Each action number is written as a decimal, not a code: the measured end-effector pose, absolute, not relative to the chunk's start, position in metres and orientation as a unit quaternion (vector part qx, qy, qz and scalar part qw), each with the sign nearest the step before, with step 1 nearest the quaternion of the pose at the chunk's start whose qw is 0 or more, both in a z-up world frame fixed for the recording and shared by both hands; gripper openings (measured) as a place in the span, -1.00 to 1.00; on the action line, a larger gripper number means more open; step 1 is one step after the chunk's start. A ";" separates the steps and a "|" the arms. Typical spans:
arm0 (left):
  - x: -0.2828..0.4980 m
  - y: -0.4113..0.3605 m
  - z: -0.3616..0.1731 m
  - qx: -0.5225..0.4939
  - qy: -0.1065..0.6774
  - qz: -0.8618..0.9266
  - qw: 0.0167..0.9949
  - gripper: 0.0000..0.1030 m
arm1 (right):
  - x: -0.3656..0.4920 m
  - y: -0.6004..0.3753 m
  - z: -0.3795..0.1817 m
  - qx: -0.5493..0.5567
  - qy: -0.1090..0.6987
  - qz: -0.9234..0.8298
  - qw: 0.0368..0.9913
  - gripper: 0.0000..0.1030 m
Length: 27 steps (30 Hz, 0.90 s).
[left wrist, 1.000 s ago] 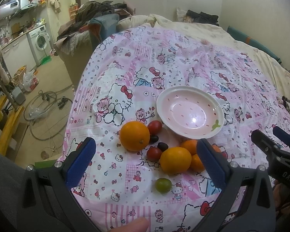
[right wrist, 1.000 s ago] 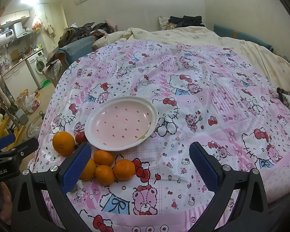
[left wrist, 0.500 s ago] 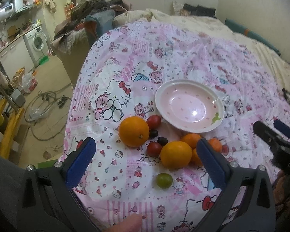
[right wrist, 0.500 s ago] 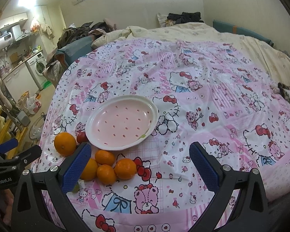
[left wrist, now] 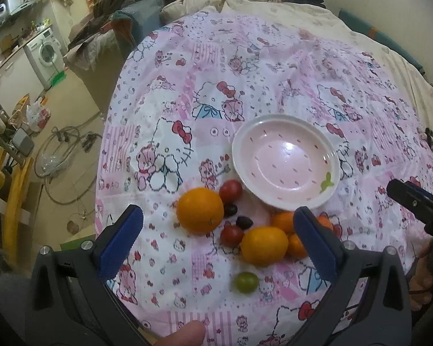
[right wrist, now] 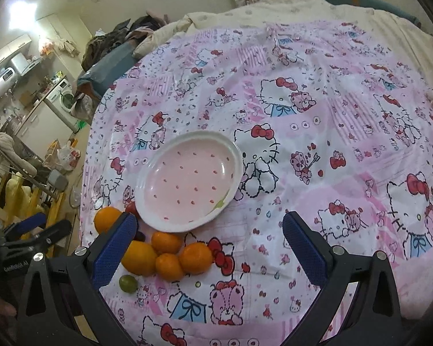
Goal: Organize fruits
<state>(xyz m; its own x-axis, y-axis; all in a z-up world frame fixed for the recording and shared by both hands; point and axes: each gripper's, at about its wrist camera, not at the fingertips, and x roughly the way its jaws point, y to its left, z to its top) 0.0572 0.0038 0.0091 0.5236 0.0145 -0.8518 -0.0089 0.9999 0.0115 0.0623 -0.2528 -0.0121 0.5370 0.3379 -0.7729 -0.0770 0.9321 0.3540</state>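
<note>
Fruit sits in a loose cluster on the bed, near its front-left corner, just in front of the plate (left wrist: pixel 285 141). The plate is pink w/ a white rim and has nothing in it. Biggest orange (left wrist: pixel 200 210) is on the left of the group; a second orange (left wrist: pixel 264 246) lies nearer the front edge w/ smaller tangerines (right wrist: pixel 195 258) bunched beside it. Two red tomatoes (left wrist: pixel 230 191) and a couple of dark grapes (left wrist: pixel 243 222) sit between the oranges; one green fruit (left wrist: pixel 246 281) lies apart, closest to the front edge.

Left gripper (left wrist: pixel 216 242) hovers above the cluster, jaws spread wide, holding nothing. Right gripper (right wrist: pixel 209 248) is off to the right of the fruit, jaws also spread, nothing between them.

Nothing's on the plate yet, so prob. the first pick is due. Best bet: start w/ the big orange, since it has clear space on its left side. Straddle it, close slowly and lift straight up so the tomato touching it doesn't roll. Set fruit down low in the plate, not dropped, as round things will run.

Surface is a soft pink cartoon-print bedcover (right wrist: pixel 317 101), so fruit sinks a bit and the plate may tip if pressed at the rim. Beyond the bed's left edge: floor w/ cables, a washing machine (left wrist: pixel 44 54), piled clothes.
</note>
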 end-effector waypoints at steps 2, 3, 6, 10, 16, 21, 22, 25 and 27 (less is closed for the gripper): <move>0.065 0.005 0.009 0.007 0.494 0.007 0.869 0.99 | 0.070 -0.253 -0.013 0.136 0.472 0.121 0.863 1.00; 0.069 0.006 0.008 0.008 0.498 0.008 0.867 0.99 | 0.074 -0.254 -0.014 0.134 0.476 0.122 0.861 1.00; 0.082 0.010 0.004 0.006 0.517 0.006 0.856 0.99 | 0.086 -0.257 -0.018 0.151 0.486 0.130 0.851 1.00; 0.098 0.014 -0.004 0.001 0.539 0.005 0.842 0.99 | 0.101 -0.257 -0.027 0.154 0.505 0.138 0.838 1.00; 0.112 0.028 -0.025 -0.040 0.563 0.018 0.825 0.99 | 0.116 -0.261 -0.059 0.206 0.555 0.165 0.789 0.94; 0.116 0.041 -0.035 -0.089 0.578 0.036 0.810 0.99 | 0.118 -0.258 -0.095 0.280 0.607 0.188 0.720 0.61; 0.117 0.041 -0.033 -0.087 0.577 0.037 0.812 0.99 | 0.116 -0.254 -0.101 0.284 0.617 0.190 0.708 0.53; 0.119 0.041 -0.030 -0.086 0.572 0.038 0.815 0.99 | 0.111 -0.240 -0.115 0.278 0.646 0.200 0.683 0.29; 0.120 0.041 -0.030 -0.083 0.573 0.036 0.815 0.99 | 0.107 -0.231 -0.122 0.254 0.660 0.196 0.679 0.27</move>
<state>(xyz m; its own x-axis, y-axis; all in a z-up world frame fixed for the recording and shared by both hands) 0.1202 0.0407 -0.0303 0.3409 -0.0364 -0.9394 -0.1548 0.9834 -0.0942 0.1074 -0.2306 -0.1217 0.0507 0.6021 -0.7968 0.0686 0.7939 0.6042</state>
